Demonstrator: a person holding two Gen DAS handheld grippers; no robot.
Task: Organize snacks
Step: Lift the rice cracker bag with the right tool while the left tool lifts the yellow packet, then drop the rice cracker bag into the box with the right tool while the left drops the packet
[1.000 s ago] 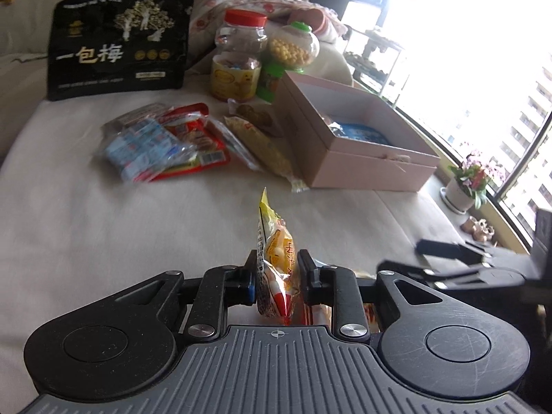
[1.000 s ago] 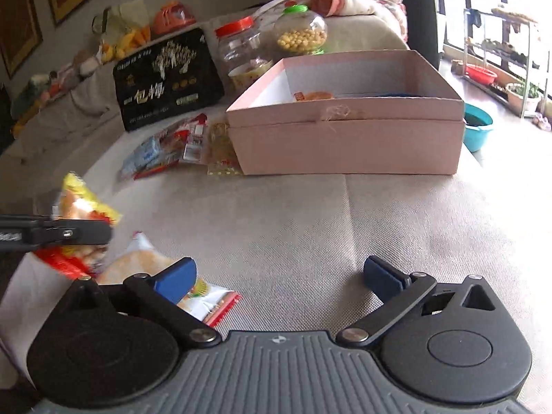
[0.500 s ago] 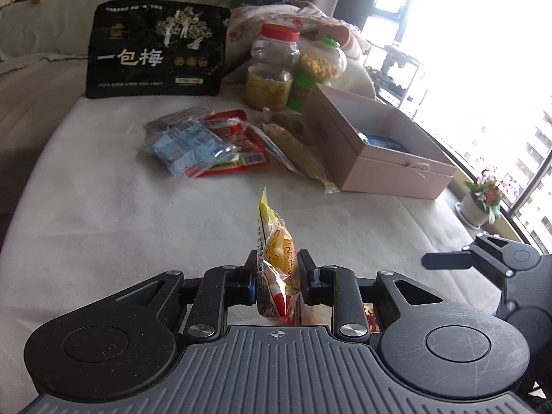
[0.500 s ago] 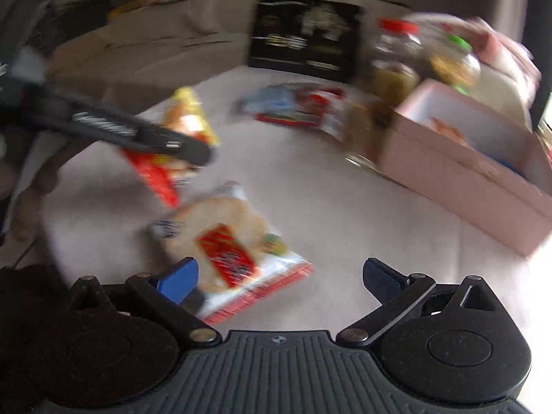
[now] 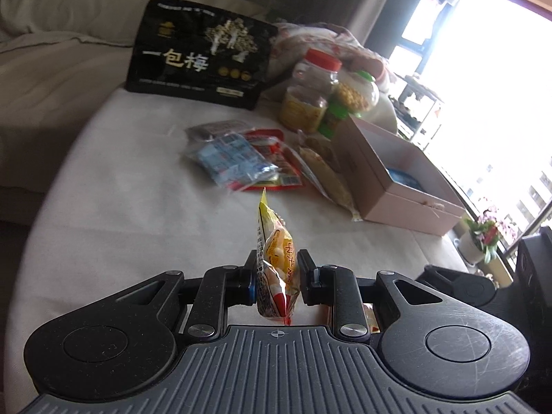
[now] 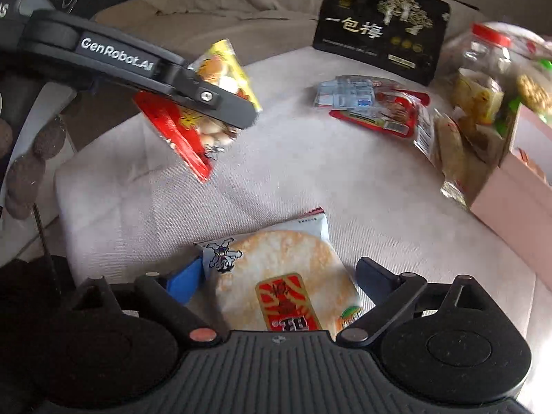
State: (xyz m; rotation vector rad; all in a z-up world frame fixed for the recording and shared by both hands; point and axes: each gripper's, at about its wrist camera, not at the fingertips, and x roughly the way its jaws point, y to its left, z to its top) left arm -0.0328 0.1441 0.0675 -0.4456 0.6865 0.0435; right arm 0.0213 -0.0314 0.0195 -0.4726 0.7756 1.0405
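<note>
Right gripper [image 6: 277, 277] swung over, now closing around rice-cracker packet [image 6: 276, 276].

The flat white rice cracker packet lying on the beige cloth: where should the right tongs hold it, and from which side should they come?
Grip the flat white rice cracker packet across its two long side edges, coming down from above. It lies flat on the beige cloth, already between the fingers of the right tongs, whose jaws are closing on it.
</note>
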